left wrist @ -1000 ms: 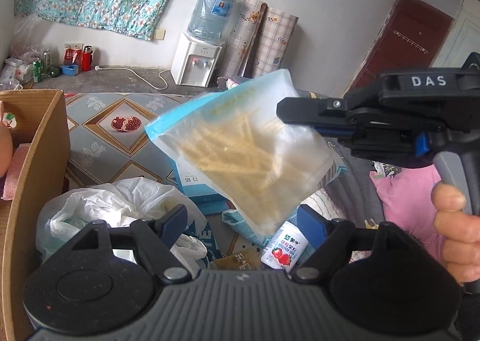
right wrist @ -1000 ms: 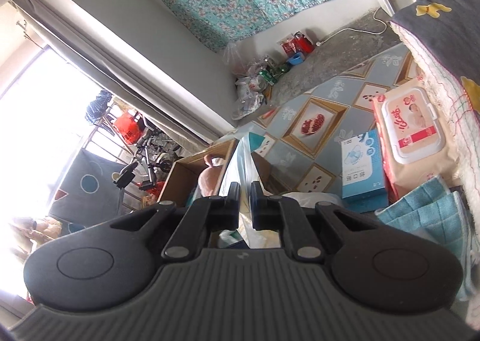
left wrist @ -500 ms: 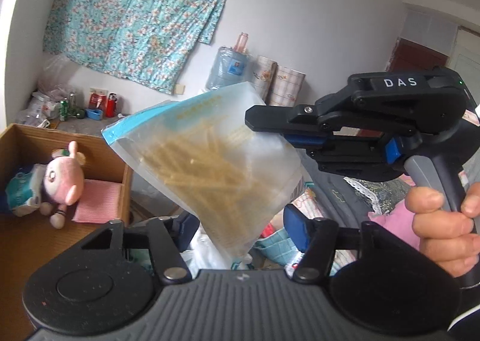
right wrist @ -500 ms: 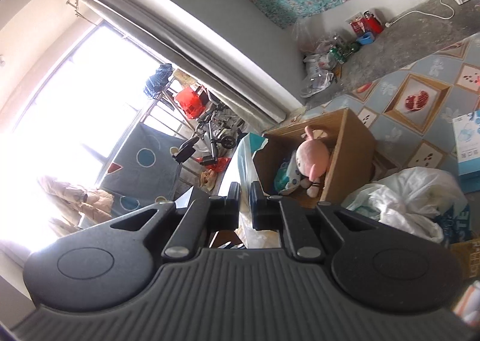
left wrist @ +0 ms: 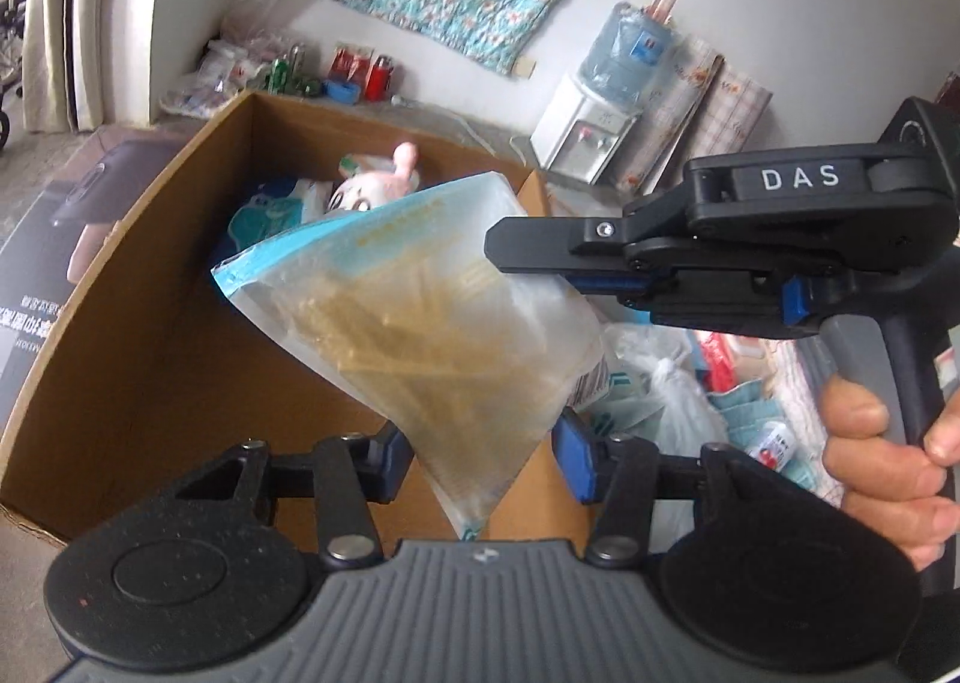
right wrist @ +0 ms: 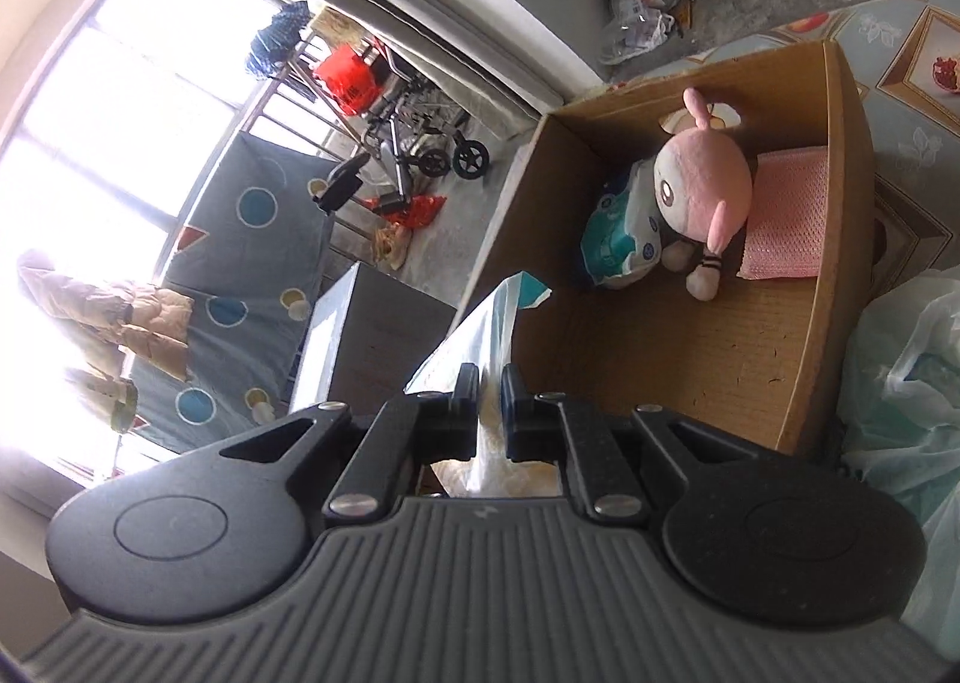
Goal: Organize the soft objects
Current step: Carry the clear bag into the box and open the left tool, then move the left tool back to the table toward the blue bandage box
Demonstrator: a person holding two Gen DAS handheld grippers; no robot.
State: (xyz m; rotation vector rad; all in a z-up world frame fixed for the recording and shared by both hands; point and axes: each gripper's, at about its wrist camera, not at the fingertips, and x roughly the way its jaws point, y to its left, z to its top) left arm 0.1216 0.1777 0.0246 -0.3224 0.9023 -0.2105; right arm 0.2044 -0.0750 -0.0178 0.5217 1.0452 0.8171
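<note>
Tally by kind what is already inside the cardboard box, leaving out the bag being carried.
pink plush toy: 1
pink knitted cloth: 1
teal-and-white soft pack: 1
Total in the cardboard box: 3

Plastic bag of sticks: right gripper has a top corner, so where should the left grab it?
Take the bag at its bottom point, hanging between the left gripper pads, whose jaws are closing. Pinch that thin empty film from below, since the sticks bulk higher up. The right gripper holds the upper right edge.
</note>
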